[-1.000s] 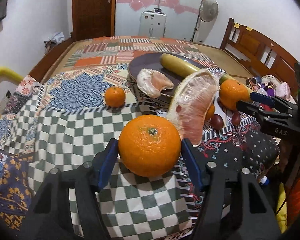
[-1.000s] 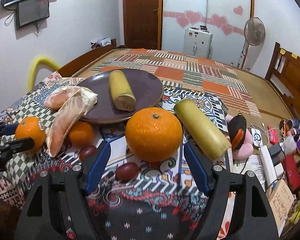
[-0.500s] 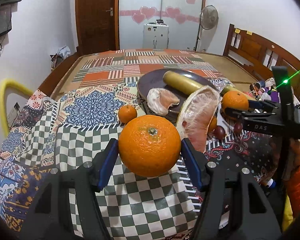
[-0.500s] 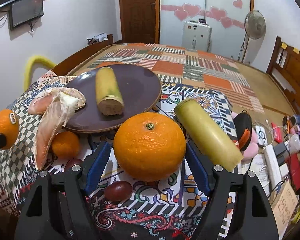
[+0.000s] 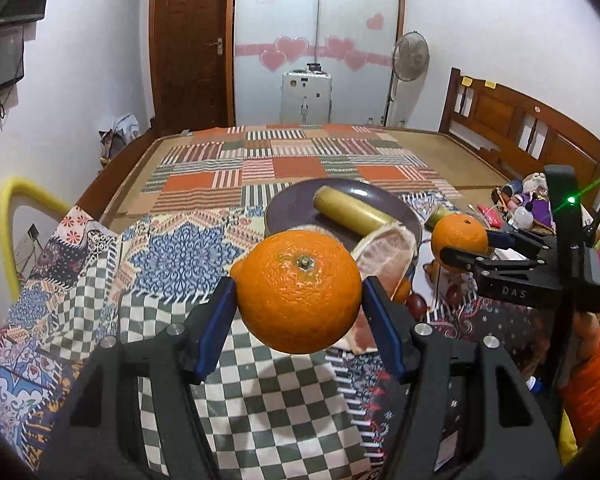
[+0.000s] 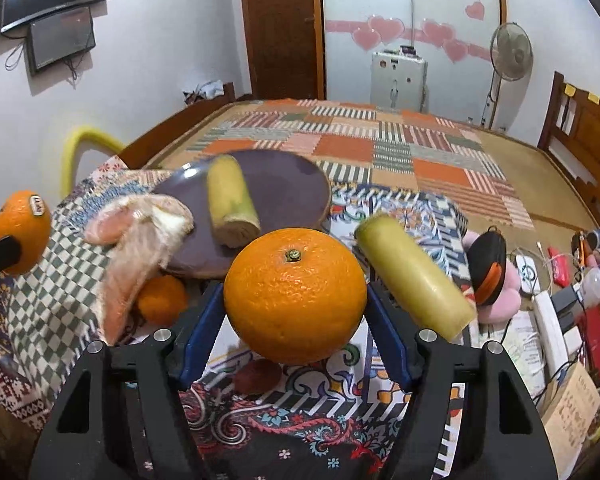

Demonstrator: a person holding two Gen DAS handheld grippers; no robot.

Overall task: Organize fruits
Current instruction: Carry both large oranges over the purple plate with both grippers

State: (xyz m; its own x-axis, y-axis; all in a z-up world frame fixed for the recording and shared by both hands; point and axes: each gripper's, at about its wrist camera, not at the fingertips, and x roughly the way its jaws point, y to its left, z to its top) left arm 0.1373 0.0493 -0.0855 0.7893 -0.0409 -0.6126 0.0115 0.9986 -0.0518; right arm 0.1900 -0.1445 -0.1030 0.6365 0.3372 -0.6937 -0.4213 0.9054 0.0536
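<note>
A standing fan (image 5: 411, 55) beside a wooden door (image 5: 190, 46)

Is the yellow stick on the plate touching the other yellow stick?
Apart. The right wrist view shows the yellow stick on the plate and the other yellow stick lying off the plate, with patterned cloth between them.

The letters "DAS" stand in pale print on the black right tool (image 5: 460, 246) body.
</note>
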